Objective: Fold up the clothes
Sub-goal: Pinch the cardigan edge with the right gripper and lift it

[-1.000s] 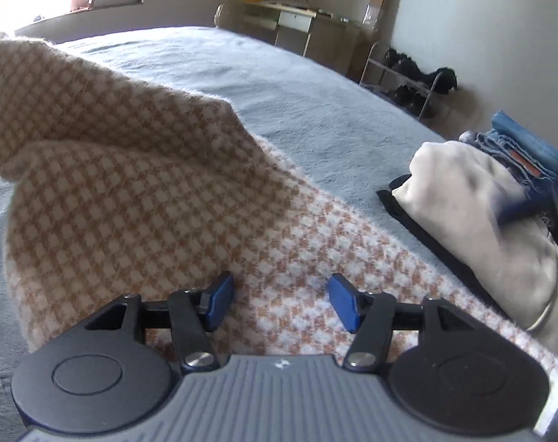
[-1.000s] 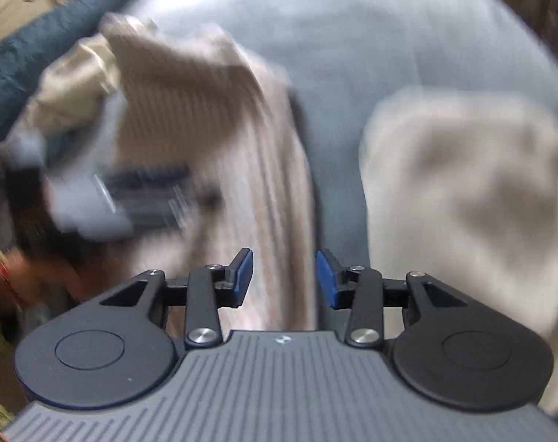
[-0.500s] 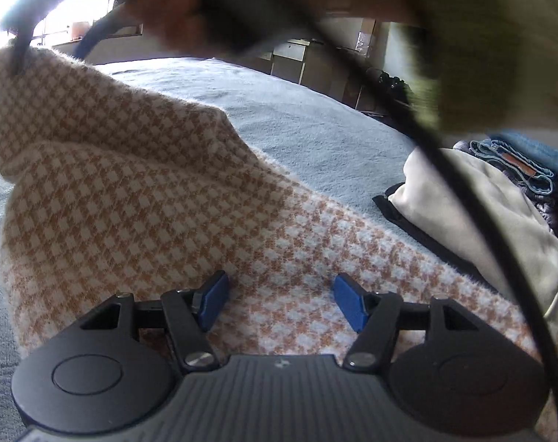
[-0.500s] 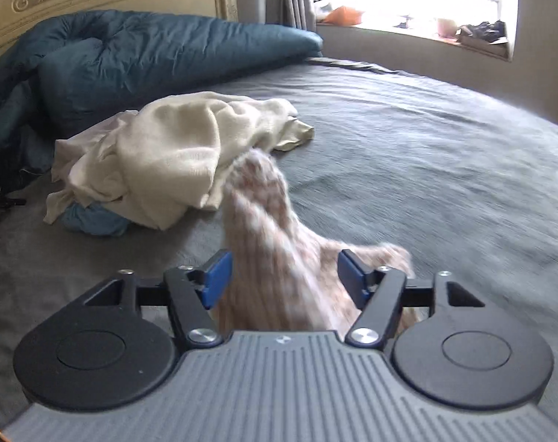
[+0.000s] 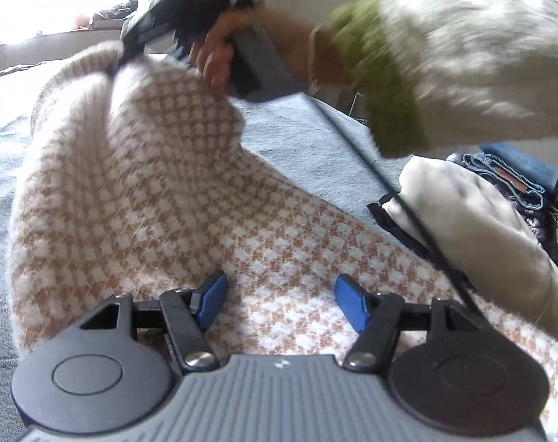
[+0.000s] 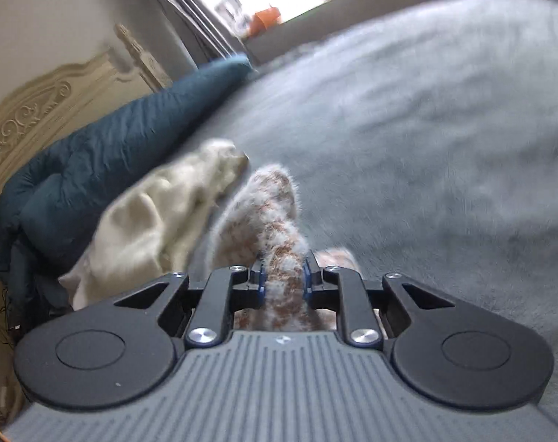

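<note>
A fuzzy tan-and-white houndstooth sweater point(image 5: 150, 184) lies on the grey bed cover point(image 5: 315, 136). My left gripper point(image 5: 280, 302) hovers just over its near part, open, with only flat fabric below the blue pads. My right gripper point(image 6: 283, 280) has its jaws closing, and a bunched fold of the sweater point(image 6: 267, 202) is pinched between the pads. In the left wrist view a hand point(image 5: 220, 55) in a cream sleeve with a green cuff point(image 5: 382, 84) holds that gripper at the sweater's raised far edge, which stands up off the bed.
A folded stack sits at the right: a cream garment point(image 5: 481, 228) with blue jeans point(image 5: 518, 176) behind. A crumpled cream garment point(image 6: 161, 221) and a dark blue duvet point(image 6: 94, 158) lie by the carved headboard point(image 6: 39, 110). A black cable point(image 5: 407, 199) hangs across.
The right gripper swung across to the sweater's far edge, closed on a fold of it and raised that edge. The left gripper stayed over the near part, still open.
</note>
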`<move>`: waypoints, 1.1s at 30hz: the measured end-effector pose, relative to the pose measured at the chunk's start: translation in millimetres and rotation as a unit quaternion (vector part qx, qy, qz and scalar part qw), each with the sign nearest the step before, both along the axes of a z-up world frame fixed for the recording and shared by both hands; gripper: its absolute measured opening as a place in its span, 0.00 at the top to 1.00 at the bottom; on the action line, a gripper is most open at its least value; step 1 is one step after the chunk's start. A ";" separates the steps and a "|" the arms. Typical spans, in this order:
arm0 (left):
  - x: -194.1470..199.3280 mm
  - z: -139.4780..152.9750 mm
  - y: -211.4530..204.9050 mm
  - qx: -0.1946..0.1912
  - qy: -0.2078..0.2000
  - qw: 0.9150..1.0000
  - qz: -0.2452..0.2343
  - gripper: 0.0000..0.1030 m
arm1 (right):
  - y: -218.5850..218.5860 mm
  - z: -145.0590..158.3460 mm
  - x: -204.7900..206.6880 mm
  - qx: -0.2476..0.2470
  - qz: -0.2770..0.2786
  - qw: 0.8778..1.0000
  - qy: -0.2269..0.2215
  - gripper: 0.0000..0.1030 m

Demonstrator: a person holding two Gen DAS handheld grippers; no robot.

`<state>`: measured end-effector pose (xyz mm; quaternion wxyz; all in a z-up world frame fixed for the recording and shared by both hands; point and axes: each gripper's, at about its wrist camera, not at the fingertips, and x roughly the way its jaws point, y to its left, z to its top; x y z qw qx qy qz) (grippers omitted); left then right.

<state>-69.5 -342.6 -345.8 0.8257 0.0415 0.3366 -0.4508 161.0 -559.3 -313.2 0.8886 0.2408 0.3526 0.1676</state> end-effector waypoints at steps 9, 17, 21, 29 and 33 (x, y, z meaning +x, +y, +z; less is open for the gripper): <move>3.0 4.0 -2.1 0.003 0.004 1.000 -0.006 0.35 | -23.2 -41.8 7.3 0.032 -0.055 0.996 0.066 0.29; 24.1 6.1 1.3 -0.002 0.057 0.998 -0.006 0.38 | -65.9 29.7 -101.8 0.029 -0.131 0.991 0.001 0.28; 54.2 23.2 13.9 -0.025 0.107 0.994 0.026 0.39 | -64.2 18.0 -156.4 -0.002 -0.139 0.990 0.037 0.29; 120.5 55.3 25.8 -0.039 0.063 0.993 0.094 0.39 | -32.2 -13.7 -195.1 -0.047 -0.085 0.994 0.053 0.42; 145.2 47.7 26.0 -0.016 0.057 0.991 0.120 0.40 | -21.1 -22.9 -188.3 -0.070 -0.053 0.995 0.046 0.42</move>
